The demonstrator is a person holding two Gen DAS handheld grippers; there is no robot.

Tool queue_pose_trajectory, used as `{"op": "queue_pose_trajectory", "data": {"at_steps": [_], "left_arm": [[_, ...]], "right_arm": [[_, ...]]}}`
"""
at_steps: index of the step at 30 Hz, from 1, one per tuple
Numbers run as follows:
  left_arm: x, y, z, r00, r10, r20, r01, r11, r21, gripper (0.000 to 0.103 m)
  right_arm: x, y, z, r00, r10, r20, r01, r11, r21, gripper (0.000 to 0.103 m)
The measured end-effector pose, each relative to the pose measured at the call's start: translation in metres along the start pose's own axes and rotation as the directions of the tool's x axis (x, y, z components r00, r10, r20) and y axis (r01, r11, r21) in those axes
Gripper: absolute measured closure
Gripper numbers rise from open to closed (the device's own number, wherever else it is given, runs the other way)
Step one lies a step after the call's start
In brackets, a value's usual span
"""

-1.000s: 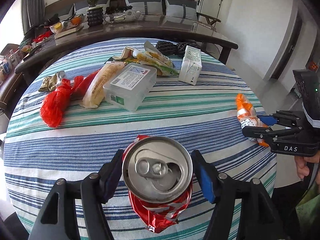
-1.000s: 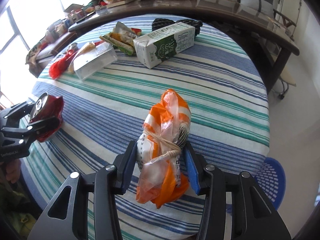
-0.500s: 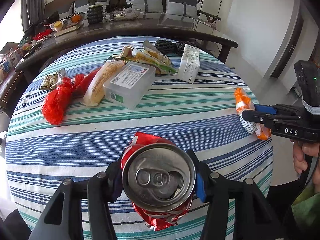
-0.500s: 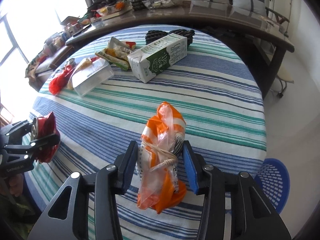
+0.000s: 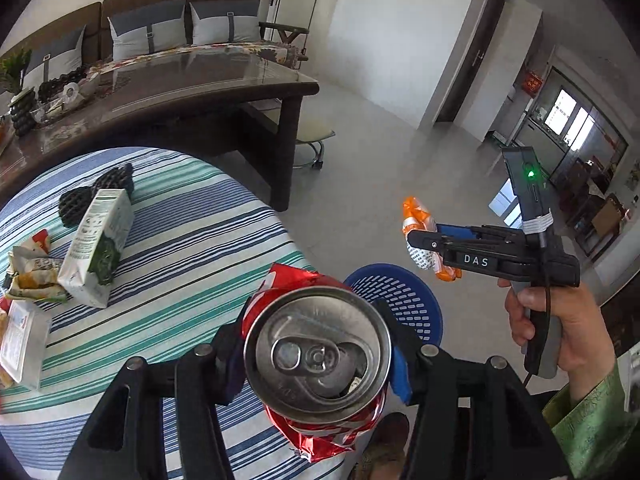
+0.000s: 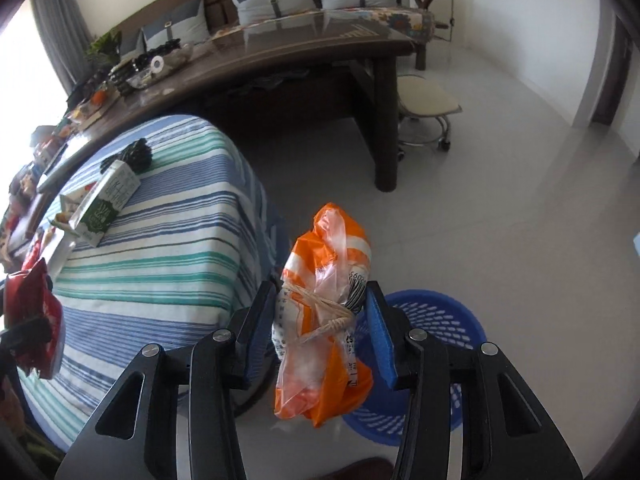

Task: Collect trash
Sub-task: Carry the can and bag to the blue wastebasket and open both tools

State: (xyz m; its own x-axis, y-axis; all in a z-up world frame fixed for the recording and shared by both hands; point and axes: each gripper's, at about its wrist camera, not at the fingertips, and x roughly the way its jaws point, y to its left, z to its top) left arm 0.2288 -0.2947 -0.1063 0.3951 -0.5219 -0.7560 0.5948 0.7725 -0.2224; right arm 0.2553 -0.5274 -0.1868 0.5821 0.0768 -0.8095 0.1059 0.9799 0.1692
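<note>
Basket (image 6: pixel 434 320) interior hidden; left claw (image 5: pixel 316 356) grips crushed can (image 5: pixel 318 350), right claw (image 6: pixel 320 320) grips orange bag (image 6: pixel 324 320).

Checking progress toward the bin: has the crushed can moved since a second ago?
Yes. The can, gripped by the left gripper, has gone from over the striped table to its edge, toward the blue basket on the floor.

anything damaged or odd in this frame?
Only the red can in the left gripper: its body is crushed and crumpled below an intact top. The milk carton lies on its side on the striped table.
</note>
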Motion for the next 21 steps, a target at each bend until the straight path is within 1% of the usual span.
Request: {"op": "queue_pose_trajectory", "data": {"at_steps": [2,3,5,8,11,14,18,21], "left_arm": [[0.033,-0.023,0.013,0.999,-0.042,-0.021,0.043,0.999,0.015,0.046],[0.051,-0.034,0.017,0.998,-0.058,-0.034,0.058,0.998,0.020,0.046],[0.085,-0.052,0.024,0.994,-0.088,-0.059,0.089,0.996,0.022,0.046],[0.131,-0.074,0.026,0.989,-0.115,-0.097,0.118,0.993,0.027,0.046],[0.170,-0.086,0.024,0.982,-0.131,-0.136,0.135,0.991,0.021,0.046],[0.196,-0.091,0.020,0.977,-0.139,-0.164,0.143,0.990,0.009,0.046],[0.219,-0.094,0.018,0.972,-0.145,-0.183,0.149,0.989,0.006,0.046],[0.229,-0.101,0.016,0.971,-0.147,-0.187,0.154,0.988,0.025,0.046]], "right_arm": [[0.008,-0.039,-0.010,0.999,-0.045,-0.007,0.045,0.997,0.066,0.057],[0.012,-0.056,-0.015,0.998,-0.055,-0.015,0.056,0.994,0.096,0.057],[0.019,-0.083,-0.021,0.998,-0.058,-0.038,0.063,0.988,0.139,0.057],[0.022,-0.110,-0.025,0.997,-0.068,-0.046,0.075,0.981,0.180,0.057],[0.025,-0.128,-0.029,0.996,-0.061,-0.057,0.072,0.974,0.213,0.057],[0.028,-0.139,-0.033,0.995,-0.064,-0.077,0.080,0.971,0.226,0.057],[0.030,-0.149,-0.035,0.994,-0.061,-0.092,0.082,0.965,0.250,0.057],[0.028,-0.154,-0.036,0.994,-0.059,-0.092,0.082,0.959,0.270,0.056]]}}
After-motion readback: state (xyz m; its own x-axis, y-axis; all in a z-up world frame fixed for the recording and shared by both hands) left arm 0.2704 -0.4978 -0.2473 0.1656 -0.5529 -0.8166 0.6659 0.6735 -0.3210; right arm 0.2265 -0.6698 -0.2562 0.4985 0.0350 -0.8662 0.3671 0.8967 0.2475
